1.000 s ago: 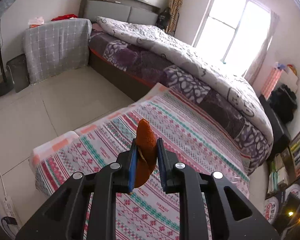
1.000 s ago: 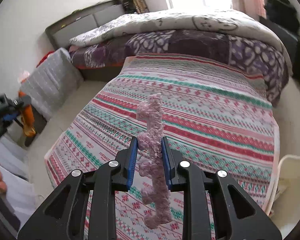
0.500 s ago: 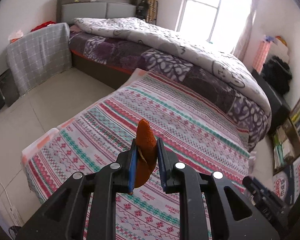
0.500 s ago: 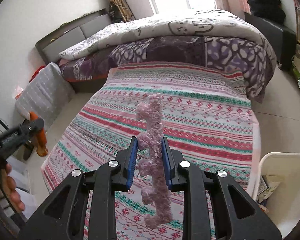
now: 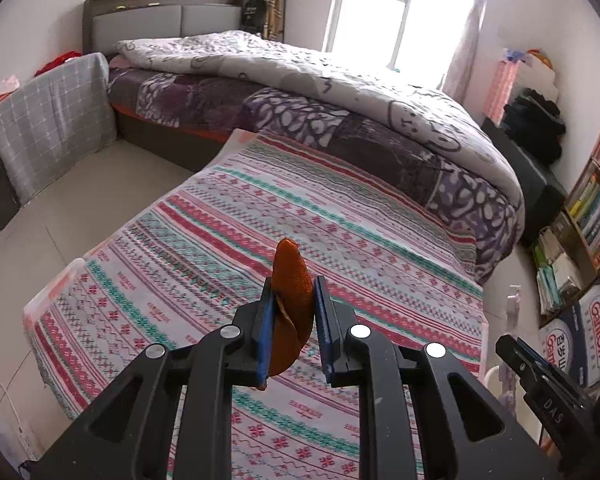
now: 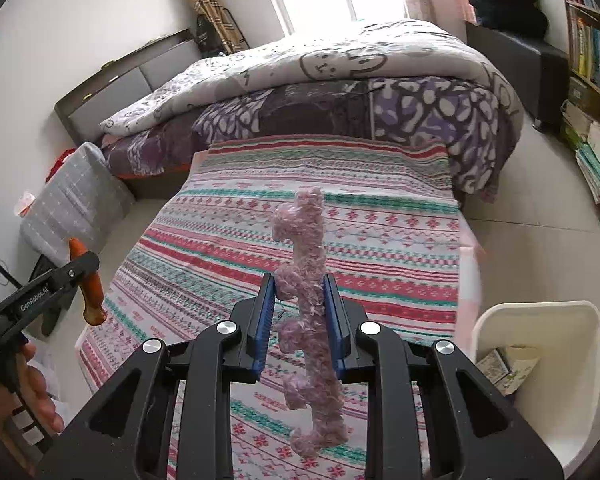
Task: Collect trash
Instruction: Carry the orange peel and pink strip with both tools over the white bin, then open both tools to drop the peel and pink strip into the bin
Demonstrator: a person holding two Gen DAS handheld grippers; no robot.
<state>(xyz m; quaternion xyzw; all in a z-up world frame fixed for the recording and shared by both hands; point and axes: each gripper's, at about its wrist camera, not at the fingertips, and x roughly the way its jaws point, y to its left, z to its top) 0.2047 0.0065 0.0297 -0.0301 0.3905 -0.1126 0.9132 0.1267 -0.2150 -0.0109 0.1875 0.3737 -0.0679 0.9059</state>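
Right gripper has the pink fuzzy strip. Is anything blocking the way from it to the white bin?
Nothing visible. The right gripper holds the pink fuzzy strip over the striped blanket; the white bin stands open at the lower right, paper scraps inside.

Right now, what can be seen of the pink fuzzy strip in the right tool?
The pink fuzzy strip looks like a loose, woolly length of pale pink yarn, lumpy along its edges. It hangs roughly upright, pinched near its middle between the blue pads of the right tool, one end above them, the other dangling below. Only the pads touch it; it hangs above the striped cover.
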